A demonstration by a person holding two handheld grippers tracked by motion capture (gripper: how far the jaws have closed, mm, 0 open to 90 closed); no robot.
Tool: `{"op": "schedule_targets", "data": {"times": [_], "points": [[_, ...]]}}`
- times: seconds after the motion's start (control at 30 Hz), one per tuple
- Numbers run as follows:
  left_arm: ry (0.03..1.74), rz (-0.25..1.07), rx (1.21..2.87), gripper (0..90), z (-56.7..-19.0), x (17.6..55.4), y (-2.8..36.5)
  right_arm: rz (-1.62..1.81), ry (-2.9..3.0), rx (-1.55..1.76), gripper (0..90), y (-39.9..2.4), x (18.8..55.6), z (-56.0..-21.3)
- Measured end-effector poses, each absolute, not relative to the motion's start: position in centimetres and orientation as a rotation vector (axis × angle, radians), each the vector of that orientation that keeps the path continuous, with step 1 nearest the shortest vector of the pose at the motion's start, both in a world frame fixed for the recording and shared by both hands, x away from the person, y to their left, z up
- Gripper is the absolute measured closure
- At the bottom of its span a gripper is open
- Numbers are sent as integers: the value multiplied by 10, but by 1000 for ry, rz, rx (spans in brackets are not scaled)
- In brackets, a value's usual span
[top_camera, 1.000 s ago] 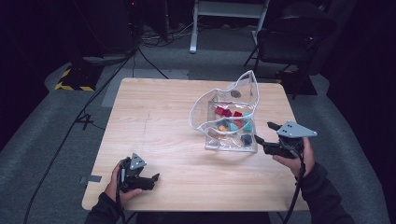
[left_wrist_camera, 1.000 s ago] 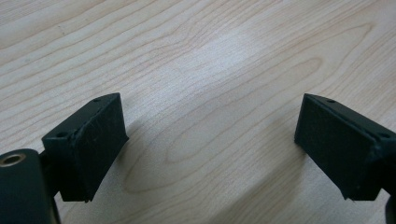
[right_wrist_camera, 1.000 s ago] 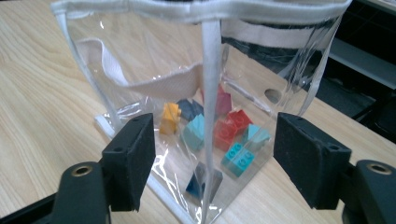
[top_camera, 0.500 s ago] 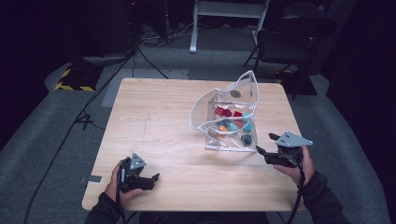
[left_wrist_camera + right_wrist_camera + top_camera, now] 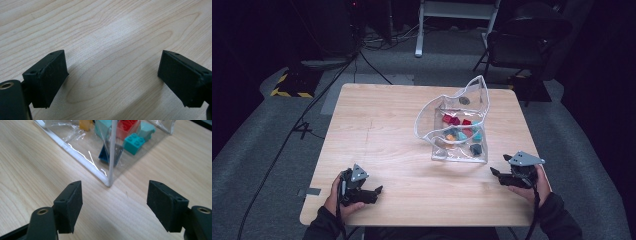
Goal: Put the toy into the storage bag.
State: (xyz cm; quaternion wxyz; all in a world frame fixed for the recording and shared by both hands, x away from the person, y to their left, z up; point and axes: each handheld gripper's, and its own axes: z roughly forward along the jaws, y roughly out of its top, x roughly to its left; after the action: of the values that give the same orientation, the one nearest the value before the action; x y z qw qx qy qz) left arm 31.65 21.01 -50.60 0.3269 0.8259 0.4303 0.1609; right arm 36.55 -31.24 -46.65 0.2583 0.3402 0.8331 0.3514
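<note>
A clear plastic pouch (image 5: 459,130) with white piping stands open on the wooden table (image 5: 382,125). Several toy bricks lie inside it: teal (image 5: 133,142), red (image 5: 127,128), dark blue (image 5: 105,155) and orange (image 5: 85,124). My right gripper (image 5: 496,175) sits low by the pouch's near right corner, jaws open. In the right gripper view (image 5: 115,188) that corner (image 5: 109,181) stands just beyond the open jaws, untouched. My left gripper (image 5: 377,192) rests near the table's front left, open, and in its own view (image 5: 112,62) there is bare wood between the jaws.
A dark chair (image 5: 522,45) and a white stand (image 5: 452,15) are beyond the far edge. Cables (image 5: 297,125) run over the grey floor at the left. Yellow-black tape (image 5: 289,87) marks the floor at far left.
My right gripper has come down toward the tabletop and settled nearer the front edge, beside the pouch's corner. The left gripper and the pouch have stayed put.
</note>
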Motion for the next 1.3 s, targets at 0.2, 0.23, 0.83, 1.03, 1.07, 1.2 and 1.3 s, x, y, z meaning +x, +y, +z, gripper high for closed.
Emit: {"op": "schedule_targets", "data": {"times": [0.2,0.23,0.83,1.03,1.07,1.2,1.3], "points": [[1127,421,2163,92,-506,317,210,957,2274,965,292,-322,361,-477],[1129,418,2164,91,-506,317,210,958,2277,968,292,-323,361,-478],[1131,420,2164,88,-506,317,210,1012,2272,1139,265,-354,348,-503],[1131,420,2165,88,-506,317,210,1005,2245,1199,213,-359,349,-507],[1131,420,2164,88,-506,317,210,1008,2248,1205,212,-360,349,-507],[1135,422,2160,88,-506,316,210,1011,2260,1190,207,-359,350,-507],[1138,422,2165,89,-506,315,210,1012,2264,1185,205,-359,350,-507]]}}
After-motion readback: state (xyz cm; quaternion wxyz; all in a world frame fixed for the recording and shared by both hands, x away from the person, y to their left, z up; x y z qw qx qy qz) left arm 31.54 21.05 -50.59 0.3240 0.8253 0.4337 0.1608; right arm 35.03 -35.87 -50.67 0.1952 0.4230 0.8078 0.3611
